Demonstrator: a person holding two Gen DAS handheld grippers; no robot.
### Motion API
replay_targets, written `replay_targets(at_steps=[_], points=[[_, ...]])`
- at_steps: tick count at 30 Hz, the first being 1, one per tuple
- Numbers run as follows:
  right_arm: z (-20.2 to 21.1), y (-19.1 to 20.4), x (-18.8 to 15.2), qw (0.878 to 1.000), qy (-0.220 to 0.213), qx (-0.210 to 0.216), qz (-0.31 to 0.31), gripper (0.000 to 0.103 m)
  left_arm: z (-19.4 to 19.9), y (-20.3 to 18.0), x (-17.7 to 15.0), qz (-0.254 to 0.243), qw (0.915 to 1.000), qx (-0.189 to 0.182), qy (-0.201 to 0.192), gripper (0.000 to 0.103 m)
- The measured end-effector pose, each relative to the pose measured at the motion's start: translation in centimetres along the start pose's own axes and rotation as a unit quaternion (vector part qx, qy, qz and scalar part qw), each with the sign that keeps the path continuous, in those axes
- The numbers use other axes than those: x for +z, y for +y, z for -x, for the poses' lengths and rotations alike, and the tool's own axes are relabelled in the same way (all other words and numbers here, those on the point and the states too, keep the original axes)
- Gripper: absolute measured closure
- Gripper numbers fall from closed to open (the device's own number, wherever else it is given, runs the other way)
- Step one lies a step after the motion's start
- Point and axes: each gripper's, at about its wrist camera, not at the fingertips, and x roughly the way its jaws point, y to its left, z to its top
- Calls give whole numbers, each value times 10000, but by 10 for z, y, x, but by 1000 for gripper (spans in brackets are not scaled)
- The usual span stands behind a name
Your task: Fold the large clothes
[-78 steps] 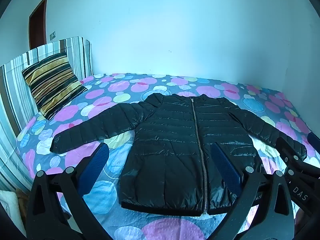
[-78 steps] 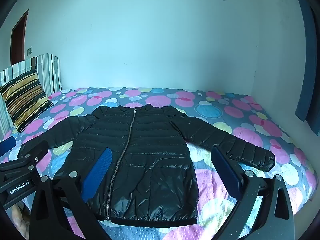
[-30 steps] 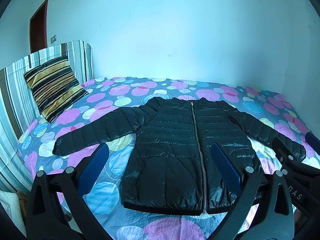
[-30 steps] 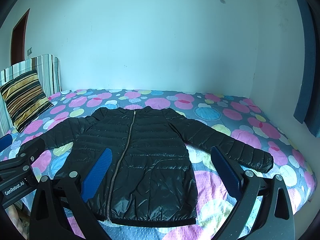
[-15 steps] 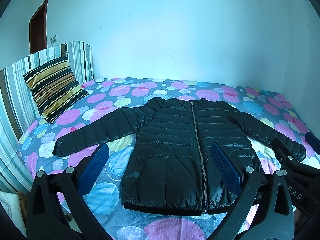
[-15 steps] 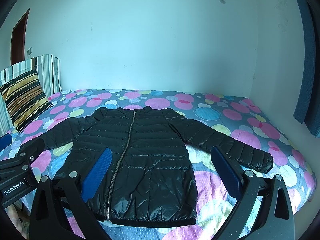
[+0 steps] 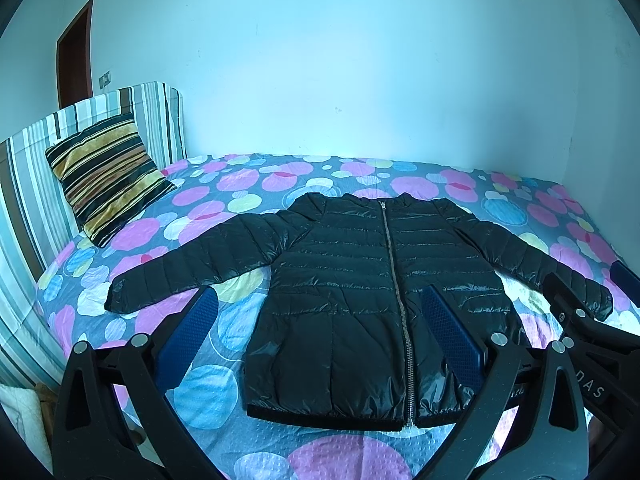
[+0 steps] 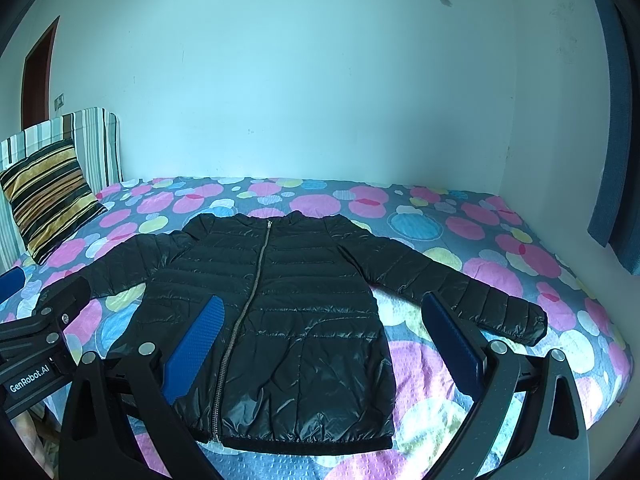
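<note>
A black puffer jacket (image 7: 340, 300) lies flat and zipped on the bed, front up, both sleeves spread sideways; it also shows in the right wrist view (image 8: 304, 312). My left gripper (image 7: 320, 320) is open and empty, held above the bed's near edge in front of the jacket's hem. My right gripper (image 8: 320, 320) is open and empty too, in front of the jacket's right half. The right gripper's body shows at the left wrist view's right edge (image 7: 580, 328), and the left one at the right wrist view's left edge (image 8: 40, 336).
The bed has a spotted pink, blue and yellow cover (image 7: 240, 184). A striped cushion (image 7: 104, 172) leans on the striped headboard (image 7: 32, 168) at left. A pale wall runs behind the bed; a blue curtain (image 8: 612, 160) hangs at right.
Both grippers have tilted up slightly, so the jacket sits a little lower in the views. The jacket has not moved and both grippers stay open.
</note>
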Motion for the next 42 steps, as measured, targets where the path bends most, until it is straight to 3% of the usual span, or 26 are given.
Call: replay_targets(at_steps=[29, 34, 42], points=[[0, -1, 2, 10000, 4, 1, 4, 5, -1, -1, 0, -14, 10000, 12, 15, 2], [-2, -2, 2, 10000, 27, 5, 0, 5, -17, 5, -10, -14, 9999, 29, 125, 2], [-33, -18, -6, 9992, 332, 3, -225, 5, -74, 36, -18, 220, 9974, 441, 521, 2]])
